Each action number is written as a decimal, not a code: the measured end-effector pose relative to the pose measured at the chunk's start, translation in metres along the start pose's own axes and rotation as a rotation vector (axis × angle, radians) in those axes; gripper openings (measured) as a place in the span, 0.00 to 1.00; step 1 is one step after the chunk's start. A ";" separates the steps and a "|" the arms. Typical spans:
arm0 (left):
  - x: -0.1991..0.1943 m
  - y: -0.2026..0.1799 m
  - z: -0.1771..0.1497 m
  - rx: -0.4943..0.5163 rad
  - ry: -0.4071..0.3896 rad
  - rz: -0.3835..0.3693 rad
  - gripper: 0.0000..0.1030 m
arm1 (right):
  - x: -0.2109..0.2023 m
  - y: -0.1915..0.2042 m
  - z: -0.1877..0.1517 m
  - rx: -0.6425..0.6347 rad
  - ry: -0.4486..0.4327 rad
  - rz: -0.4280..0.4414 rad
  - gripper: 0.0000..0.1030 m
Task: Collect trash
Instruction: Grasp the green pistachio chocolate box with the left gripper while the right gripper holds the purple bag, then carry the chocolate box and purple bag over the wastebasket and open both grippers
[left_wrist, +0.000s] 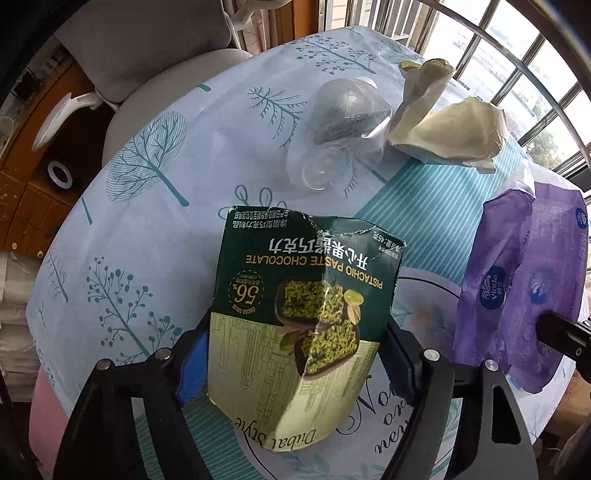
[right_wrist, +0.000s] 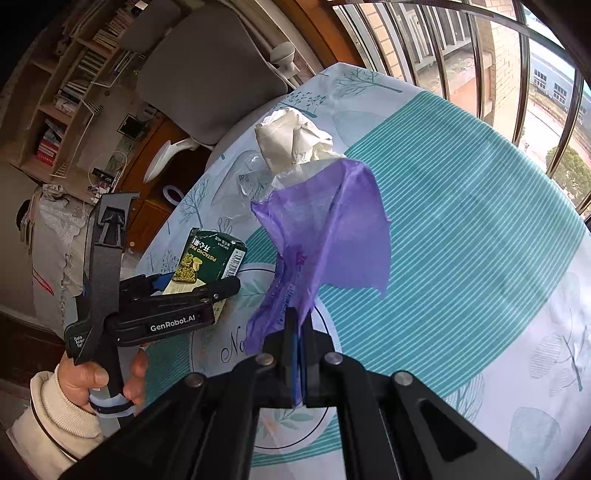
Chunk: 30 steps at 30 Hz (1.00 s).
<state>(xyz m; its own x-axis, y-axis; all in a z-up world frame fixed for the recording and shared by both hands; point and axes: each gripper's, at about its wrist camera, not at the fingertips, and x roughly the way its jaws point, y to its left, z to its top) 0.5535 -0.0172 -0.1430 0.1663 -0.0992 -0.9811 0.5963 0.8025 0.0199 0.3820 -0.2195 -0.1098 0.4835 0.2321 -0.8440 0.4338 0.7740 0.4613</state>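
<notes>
My left gripper (left_wrist: 295, 354) is shut on a torn green pistachio chocolate box (left_wrist: 306, 302), held above the table; the box also shows in the right wrist view (right_wrist: 207, 262), as does the left gripper (right_wrist: 195, 291). My right gripper (right_wrist: 299, 332) is shut on a purple plastic tissue wrapper (right_wrist: 332, 236), lifted over the table; the wrapper shows at the right of the left wrist view (left_wrist: 517, 280). Crumpled cream paper (left_wrist: 454, 129) and a clear plastic container (left_wrist: 340, 125) lie on the far part of the table. They also show in the right wrist view: the paper (right_wrist: 291, 140), the container (right_wrist: 247, 184).
The round table has a blue-and-teal tree-print cloth (left_wrist: 147, 192). A grey chair (right_wrist: 207, 85) stands behind it. A barred window (right_wrist: 480, 62) runs along the right. Wooden shelves (right_wrist: 66, 96) stand at the left.
</notes>
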 end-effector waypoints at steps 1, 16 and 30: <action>-0.006 -0.002 -0.007 -0.006 -0.002 -0.003 0.75 | -0.003 0.000 -0.003 -0.002 0.003 0.005 0.01; -0.117 -0.106 -0.182 -0.276 -0.082 -0.032 0.75 | -0.098 -0.024 -0.101 -0.208 0.130 0.172 0.00; -0.154 -0.266 -0.375 -0.620 -0.057 -0.032 0.75 | -0.233 -0.119 -0.214 -0.476 0.218 0.240 0.00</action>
<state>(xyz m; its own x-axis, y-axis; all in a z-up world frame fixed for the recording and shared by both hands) 0.0747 0.0051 -0.0691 0.2081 -0.1468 -0.9670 0.0378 0.9891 -0.1420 0.0550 -0.2394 -0.0265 0.3359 0.5110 -0.7912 -0.0833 0.8529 0.5154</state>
